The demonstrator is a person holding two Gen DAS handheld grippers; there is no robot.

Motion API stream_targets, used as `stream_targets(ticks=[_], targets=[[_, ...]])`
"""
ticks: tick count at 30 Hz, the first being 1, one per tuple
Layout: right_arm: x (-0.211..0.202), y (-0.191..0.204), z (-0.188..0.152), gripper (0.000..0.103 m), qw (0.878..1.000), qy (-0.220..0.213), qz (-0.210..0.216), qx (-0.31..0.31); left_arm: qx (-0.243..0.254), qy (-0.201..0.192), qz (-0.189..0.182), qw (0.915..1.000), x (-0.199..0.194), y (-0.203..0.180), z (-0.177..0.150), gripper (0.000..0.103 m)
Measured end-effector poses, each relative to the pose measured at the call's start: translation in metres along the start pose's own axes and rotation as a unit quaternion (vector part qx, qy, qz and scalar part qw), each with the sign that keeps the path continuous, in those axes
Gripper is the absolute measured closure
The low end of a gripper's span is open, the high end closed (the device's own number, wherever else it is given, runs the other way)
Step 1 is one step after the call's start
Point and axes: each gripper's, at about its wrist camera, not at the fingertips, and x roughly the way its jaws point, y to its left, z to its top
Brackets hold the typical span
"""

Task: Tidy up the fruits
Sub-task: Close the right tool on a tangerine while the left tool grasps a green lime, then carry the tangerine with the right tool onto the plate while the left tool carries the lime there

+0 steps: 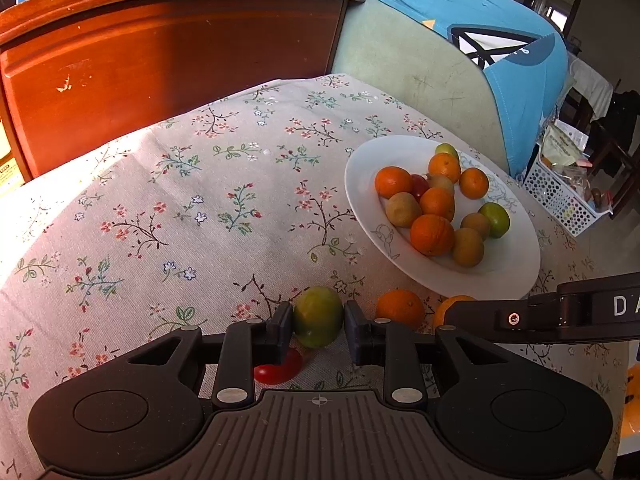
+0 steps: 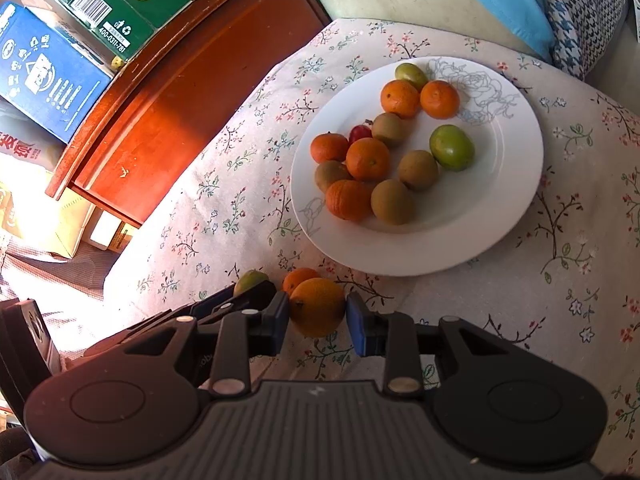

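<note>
Gripping green fruit (image 1: 318, 316), long axis upright: left claw (image 1: 318, 320) | right claw (image 2: 318, 312) clenching orange (image 2: 317, 307)

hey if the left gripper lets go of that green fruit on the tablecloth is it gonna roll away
Probably a little. The green fruit looks round and smooth, so it could roll, though the soft tablecloth should slow it. Its skin looks glossy, so it may slip between the fingers of the left gripper.
</note>
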Motion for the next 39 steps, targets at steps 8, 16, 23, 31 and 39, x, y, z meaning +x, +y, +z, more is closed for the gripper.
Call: stream_targets(ticks=[8,16,23,31,39], targets=[[0.007,-0.008,0.000,0.072,0.999,0.010,-0.003,0.033,0.009,-0.010,0.004,0.9999,0.004,-0.002,0.001,0.077],[0.005,-0.008,0.001,0.072,0.999,0.008,0.006,0.036,-0.008,-0.020,0.007,0.9997,-0.004,0.001,0.003,0.079],[-0.017,-0.015,0.018,0.072,0.997,-0.038,0.023,0.058,-0.018,-0.047,-0.006,0.9987,-0.021,-0.003,0.016,0.079],[-0.046,-0.033,0.047,0.072,0.990,-0.108,0.028,0.089,-0.030,-0.071,-0.043,0.9961,-0.032,-0.014,0.042,0.079],[-0.054,-0.062,0.069,0.072,0.980,-0.144,0.014,0.138,-0.024,-0.078,-0.062,0.9947,-0.017,-0.022,0.077,0.079]])
